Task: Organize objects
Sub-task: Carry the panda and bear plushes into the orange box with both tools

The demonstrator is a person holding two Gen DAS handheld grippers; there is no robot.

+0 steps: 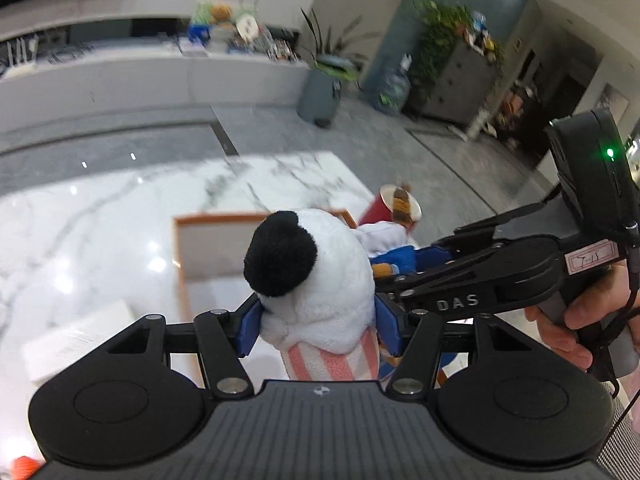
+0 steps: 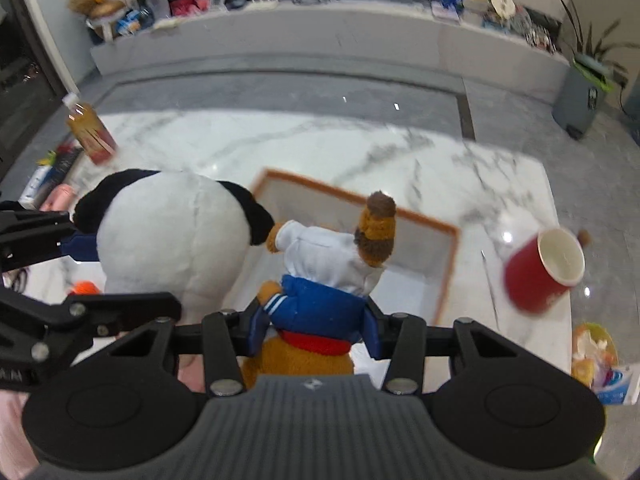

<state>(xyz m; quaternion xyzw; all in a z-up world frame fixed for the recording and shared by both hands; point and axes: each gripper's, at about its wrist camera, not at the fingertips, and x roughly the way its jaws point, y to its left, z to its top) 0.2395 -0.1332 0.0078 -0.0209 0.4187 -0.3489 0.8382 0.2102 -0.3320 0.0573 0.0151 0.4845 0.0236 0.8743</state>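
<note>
My left gripper (image 1: 316,328) is shut on a white panda plush (image 1: 320,276) with black ears and pink-striped clothes, held above the marble table. The panda also shows in the right wrist view (image 2: 168,240). My right gripper (image 2: 312,328) is shut on a brown bear plush (image 2: 320,280) in a white shirt and blue trousers, held just right of the panda. Both toys hang over a white box with an orange rim (image 2: 448,272), which also shows in the left wrist view (image 1: 208,248).
A red cup (image 2: 540,272) stands on the marble table (image 2: 280,140) right of the box. A juice bottle (image 2: 90,128) stands at the far left edge. A snack bag (image 2: 600,364) lies at the right. A white block (image 1: 76,340) sits left of the box.
</note>
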